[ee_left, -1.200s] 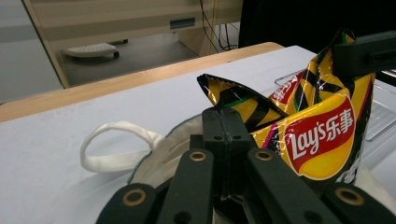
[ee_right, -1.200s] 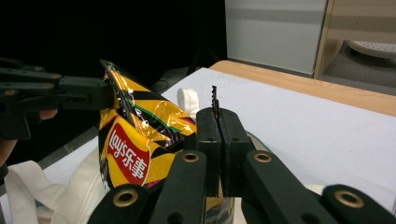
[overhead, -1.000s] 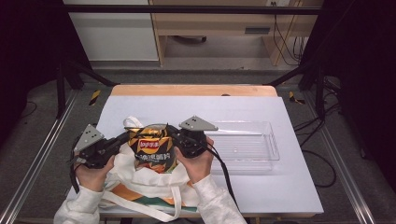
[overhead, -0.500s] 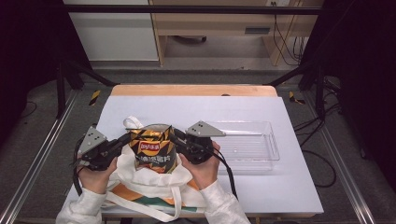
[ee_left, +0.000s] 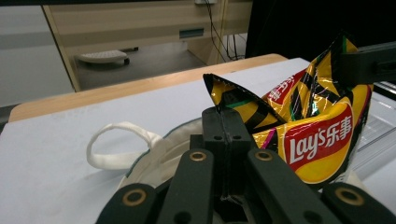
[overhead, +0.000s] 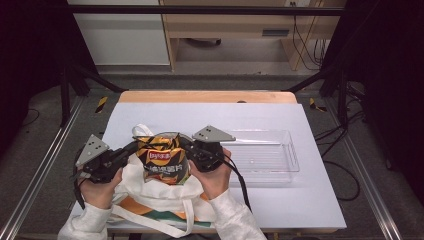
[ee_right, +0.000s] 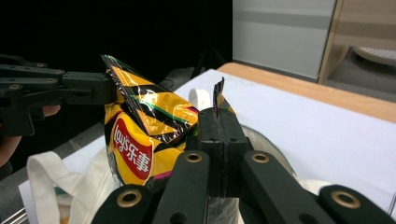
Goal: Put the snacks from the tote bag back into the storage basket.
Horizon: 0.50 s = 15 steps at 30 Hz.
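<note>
Yellow chip bag [overhead: 162, 159] stands up in the white cloth bag [overhead: 150, 197] at the near edge of the desk [overhead: 280, 205]. From above, a clear tray [overhead: 265, 157] lies beside it. Up close, left tongs [ee_left: 224, 126] and right tongs [ee_right: 218, 122] each pinch a top corner tight.

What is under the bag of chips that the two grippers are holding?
Under the chip bag lies a white tote bag, its mouth open just below. The left gripper and right gripper pinch the chip bag's top corners. The tote's inside is covered from sight.
</note>
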Each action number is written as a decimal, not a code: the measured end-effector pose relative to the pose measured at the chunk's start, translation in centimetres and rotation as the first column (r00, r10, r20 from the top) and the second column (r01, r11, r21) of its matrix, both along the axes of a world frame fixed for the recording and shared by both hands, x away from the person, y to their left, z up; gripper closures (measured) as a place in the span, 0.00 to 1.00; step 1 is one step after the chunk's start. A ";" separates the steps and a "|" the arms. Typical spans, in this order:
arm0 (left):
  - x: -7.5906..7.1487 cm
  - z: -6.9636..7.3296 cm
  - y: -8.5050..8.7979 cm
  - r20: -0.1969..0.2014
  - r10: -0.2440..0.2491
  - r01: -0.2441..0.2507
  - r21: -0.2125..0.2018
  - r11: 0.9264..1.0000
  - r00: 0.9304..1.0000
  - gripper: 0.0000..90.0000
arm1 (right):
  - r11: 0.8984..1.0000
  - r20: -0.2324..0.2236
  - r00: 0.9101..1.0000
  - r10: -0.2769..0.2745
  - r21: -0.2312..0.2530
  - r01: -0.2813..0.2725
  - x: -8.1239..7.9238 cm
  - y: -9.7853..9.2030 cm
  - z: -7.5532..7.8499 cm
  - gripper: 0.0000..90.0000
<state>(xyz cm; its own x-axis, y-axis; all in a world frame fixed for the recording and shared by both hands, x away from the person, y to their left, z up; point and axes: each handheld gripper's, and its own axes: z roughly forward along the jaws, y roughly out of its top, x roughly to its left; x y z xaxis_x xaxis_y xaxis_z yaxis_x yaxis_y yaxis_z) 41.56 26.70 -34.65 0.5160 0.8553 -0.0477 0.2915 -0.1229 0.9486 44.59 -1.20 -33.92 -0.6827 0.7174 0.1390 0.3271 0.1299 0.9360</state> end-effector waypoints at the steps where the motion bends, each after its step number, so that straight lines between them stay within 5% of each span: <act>1: -0.1 0.2 0.0 0.004 -0.001 0.001 -0.003 1.000 1.000 1.00 | 1.000 0.005 1.000 0.001 0.002 -0.001 -0.1 0.0 0.3 1.00; 15: -1.5 3.8 0.3 0.090 -0.015 0.021 -0.069 0.997 0.996 1.00 | 0.998 0.080 0.997 0.011 0.055 -0.015 -0.4 -0.5 4.1 1.00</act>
<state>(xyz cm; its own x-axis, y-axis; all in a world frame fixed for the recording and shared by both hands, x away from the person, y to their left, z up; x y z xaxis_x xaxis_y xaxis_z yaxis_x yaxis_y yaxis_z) 40.11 26.99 -30.82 0.5359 0.8422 -0.0594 0.2030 -0.0603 0.9773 44.20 -1.70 -29.81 -0.7026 0.7009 0.1231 0.2496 0.0808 0.9650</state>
